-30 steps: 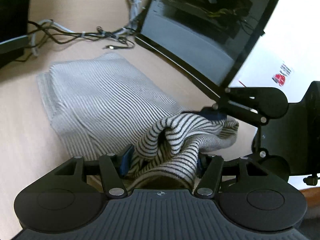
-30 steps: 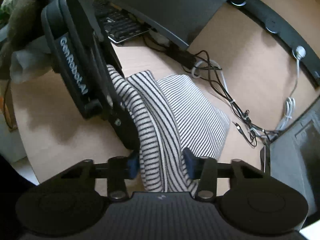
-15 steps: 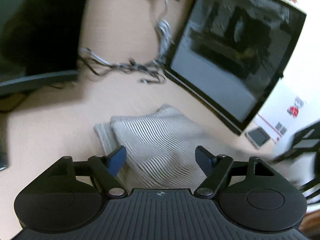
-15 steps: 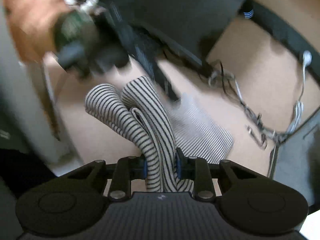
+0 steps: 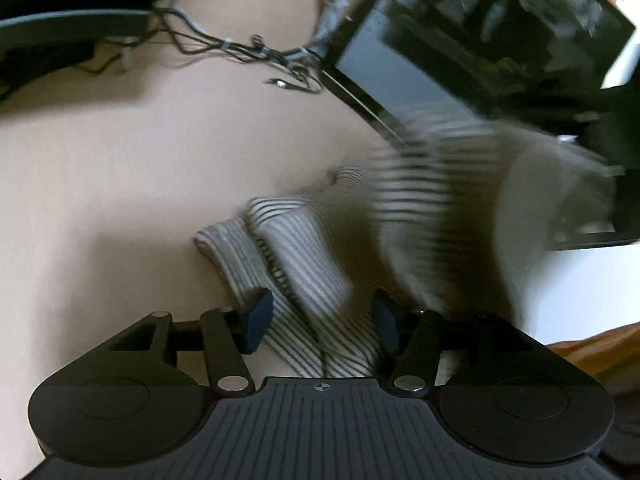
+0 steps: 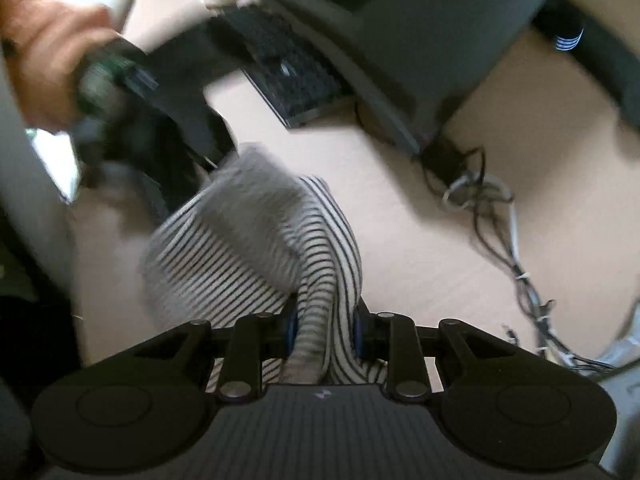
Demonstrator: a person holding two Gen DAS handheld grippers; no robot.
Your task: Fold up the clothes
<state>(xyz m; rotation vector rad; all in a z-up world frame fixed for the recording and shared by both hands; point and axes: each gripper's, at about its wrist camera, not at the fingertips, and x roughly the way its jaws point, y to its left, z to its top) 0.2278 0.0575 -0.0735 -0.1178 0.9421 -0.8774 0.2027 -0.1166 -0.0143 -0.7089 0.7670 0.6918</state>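
Striped knit garment (image 5: 304, 264) is soft, light and floppy, so it sags and bunches wherever unsupported; knit looks grippy enough not to slip, not fragile. Best hold, as a judgement, is on a hem or folded edge through all layers, not on the loose middle. Right tongs (image 6: 323, 330) are clenched on a gathered rope of the striped cloth, fabric pinched between both blue pads and bulging away to the far left, blurred, partly off the counter (image 6: 440, 248). Left tongs (image 5: 320, 314) are released, blue pads wide apart, with the folded part of the garment lying flat on the counter just beyond and between them, not pinched. In the left wrist view the lifted part hangs blurred to the right, in front of a dark monitor (image 5: 460, 52). A hand (image 6: 44, 52) on the left tool shows far left in the right wrist view. Cables (image 6: 500, 220) lie far right, keyboard (image 6: 296, 76) far off, both clear of the cloth.
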